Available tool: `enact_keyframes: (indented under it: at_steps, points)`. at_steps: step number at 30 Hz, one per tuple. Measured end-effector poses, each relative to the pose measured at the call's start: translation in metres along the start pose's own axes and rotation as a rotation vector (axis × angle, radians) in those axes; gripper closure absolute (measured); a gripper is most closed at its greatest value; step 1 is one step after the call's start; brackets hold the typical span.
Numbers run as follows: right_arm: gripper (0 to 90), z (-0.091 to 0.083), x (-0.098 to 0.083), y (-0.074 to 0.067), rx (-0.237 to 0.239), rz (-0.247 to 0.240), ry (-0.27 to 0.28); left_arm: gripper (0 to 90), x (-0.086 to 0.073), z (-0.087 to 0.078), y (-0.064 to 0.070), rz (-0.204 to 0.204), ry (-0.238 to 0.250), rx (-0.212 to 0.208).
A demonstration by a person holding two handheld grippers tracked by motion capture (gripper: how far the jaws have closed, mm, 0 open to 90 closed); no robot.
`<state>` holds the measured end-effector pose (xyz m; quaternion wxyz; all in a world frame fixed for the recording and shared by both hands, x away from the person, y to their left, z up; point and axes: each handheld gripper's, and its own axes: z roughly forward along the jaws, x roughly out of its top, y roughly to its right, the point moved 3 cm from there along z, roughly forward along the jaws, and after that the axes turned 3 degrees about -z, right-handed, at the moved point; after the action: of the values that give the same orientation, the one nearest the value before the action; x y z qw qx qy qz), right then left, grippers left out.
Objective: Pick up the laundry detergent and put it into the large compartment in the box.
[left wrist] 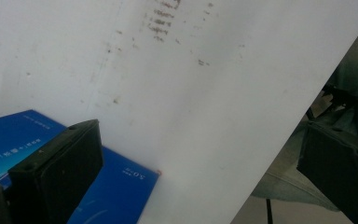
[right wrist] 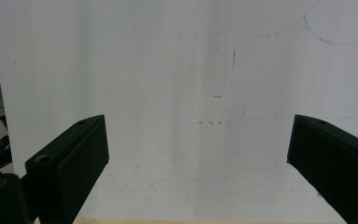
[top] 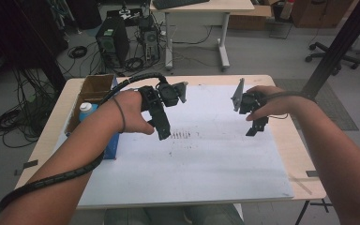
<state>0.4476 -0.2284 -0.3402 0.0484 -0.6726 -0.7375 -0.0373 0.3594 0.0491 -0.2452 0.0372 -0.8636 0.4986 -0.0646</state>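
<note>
A pale wooden counter (top: pixel 281 140) carries a big white sheet (top: pixel 206 164) that covers most of its top. The sheet lies under both grippers and bears a patch of brownish smudges (top: pixel 180 135) just right of the left gripper's tip. The left gripper view shows these smudges (left wrist: pixel 161 21) far ahead of the jaws; the right gripper view shows instead thin blue pen lines (right wrist: pixel 307 56) ahead and to the right of its jaws, too faint to make out from the high view.

Left of the left gripper, at the counter's edge, stands an open cardboard box (top: pixel 93 89), and nearer the person a blue box (top: pixel 113 143) with a white-capped bottle (top: pixel 86 109) beside the forearm. In the left gripper view the blue box (left wrist: pixel 116 191) lies right behind the left jaw, partly on the sheet, and the sheet's edge with the person's trouser leg (left wrist: pixel 354 88) runs past the right jaw.

The left gripper (top: pixel 163 132) hangs over the sheet, held in the left hand (top: pixel 129 112), jaws pointing down. Its own view shows the jaws set wide apart, holding nothing. The right gripper (top: pixel 257 127), held in the right hand (top: pixel 274 104), hovers over the sheet's right part. Its jaws also stand wide apart, with bare sheet between them.
</note>
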Motion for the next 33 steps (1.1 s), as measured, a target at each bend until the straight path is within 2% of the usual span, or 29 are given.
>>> enact_keyframes:
  at_steps: [9, 20, 33]
  points:
    - [5.2, -0.0015, -0.0014, -0.0019, -0.001, -0.005, -0.002, 0.4, 0.0013, 0.0040, 0.0011, 0.009, -0.005, 0.000]
    - [5.2, -0.0014, 0.0010, -0.0039, -0.001, -0.008, -0.001, 0.4, -0.0029, 0.0054, 0.0005, -0.016, 0.000, 0.005]
    - [5.0, -0.0005, 0.0047, -0.0052, -0.003, -0.009, 0.006, 0.4, -0.0062, 0.0084, 0.0003, -0.020, -0.005, -0.004]
